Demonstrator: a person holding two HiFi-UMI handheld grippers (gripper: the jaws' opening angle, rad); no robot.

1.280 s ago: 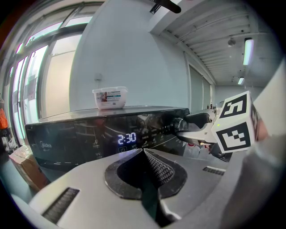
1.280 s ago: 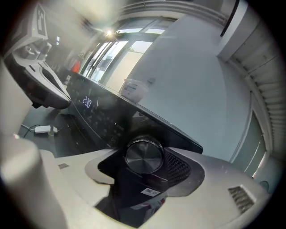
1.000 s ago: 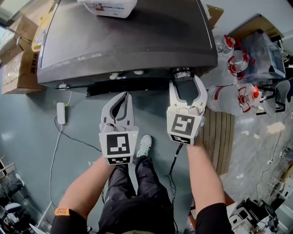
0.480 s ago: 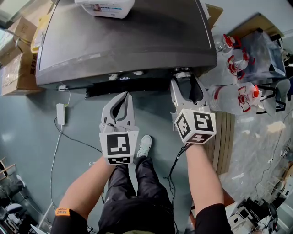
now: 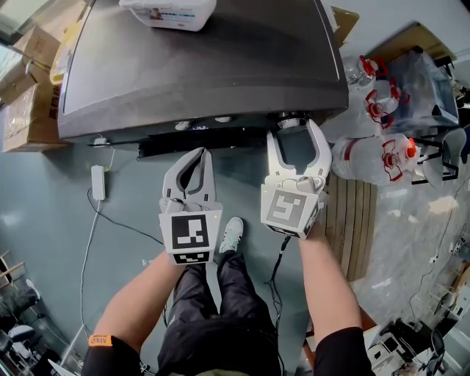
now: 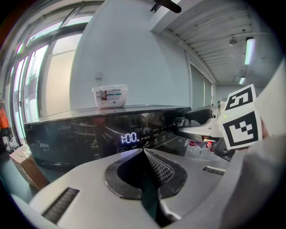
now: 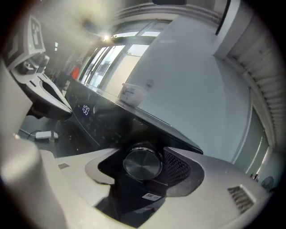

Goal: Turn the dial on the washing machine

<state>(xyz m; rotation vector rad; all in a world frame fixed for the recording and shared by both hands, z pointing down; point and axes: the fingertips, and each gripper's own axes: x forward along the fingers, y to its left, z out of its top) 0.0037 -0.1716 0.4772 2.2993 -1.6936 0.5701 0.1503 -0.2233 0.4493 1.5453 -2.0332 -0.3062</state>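
The dark washing machine [image 5: 198, 66] fills the top of the head view, its front panel facing me. Its round metal dial [image 5: 291, 119] sits at the right end of that panel. My right gripper [image 5: 294, 126] reaches up to it, one jaw on each side. In the right gripper view the dial [image 7: 143, 163] lies between the two dark pads [image 7: 181, 169], and my right gripper [image 7: 143, 166] is shut on it. My left gripper [image 5: 195, 151] hangs shut and empty below the panel's middle, apart from the machine. Beyond my left gripper [image 6: 144, 153] the lit display [image 6: 130, 137] reads 1:00.
A white plastic tub [image 5: 170, 11] stands on the machine's lid. Large water bottles with red caps [image 5: 374, 158] and a wooden pallet [image 5: 352, 220] are on the right. Cardboard boxes [image 5: 26, 110] stand at the left, and a white adapter with its cable [image 5: 97, 181] lies on the floor.
My right gripper has rolled on the dial: half a second ago its marker cube tilted to the right, now it tilts to the left. The left gripper has not moved.
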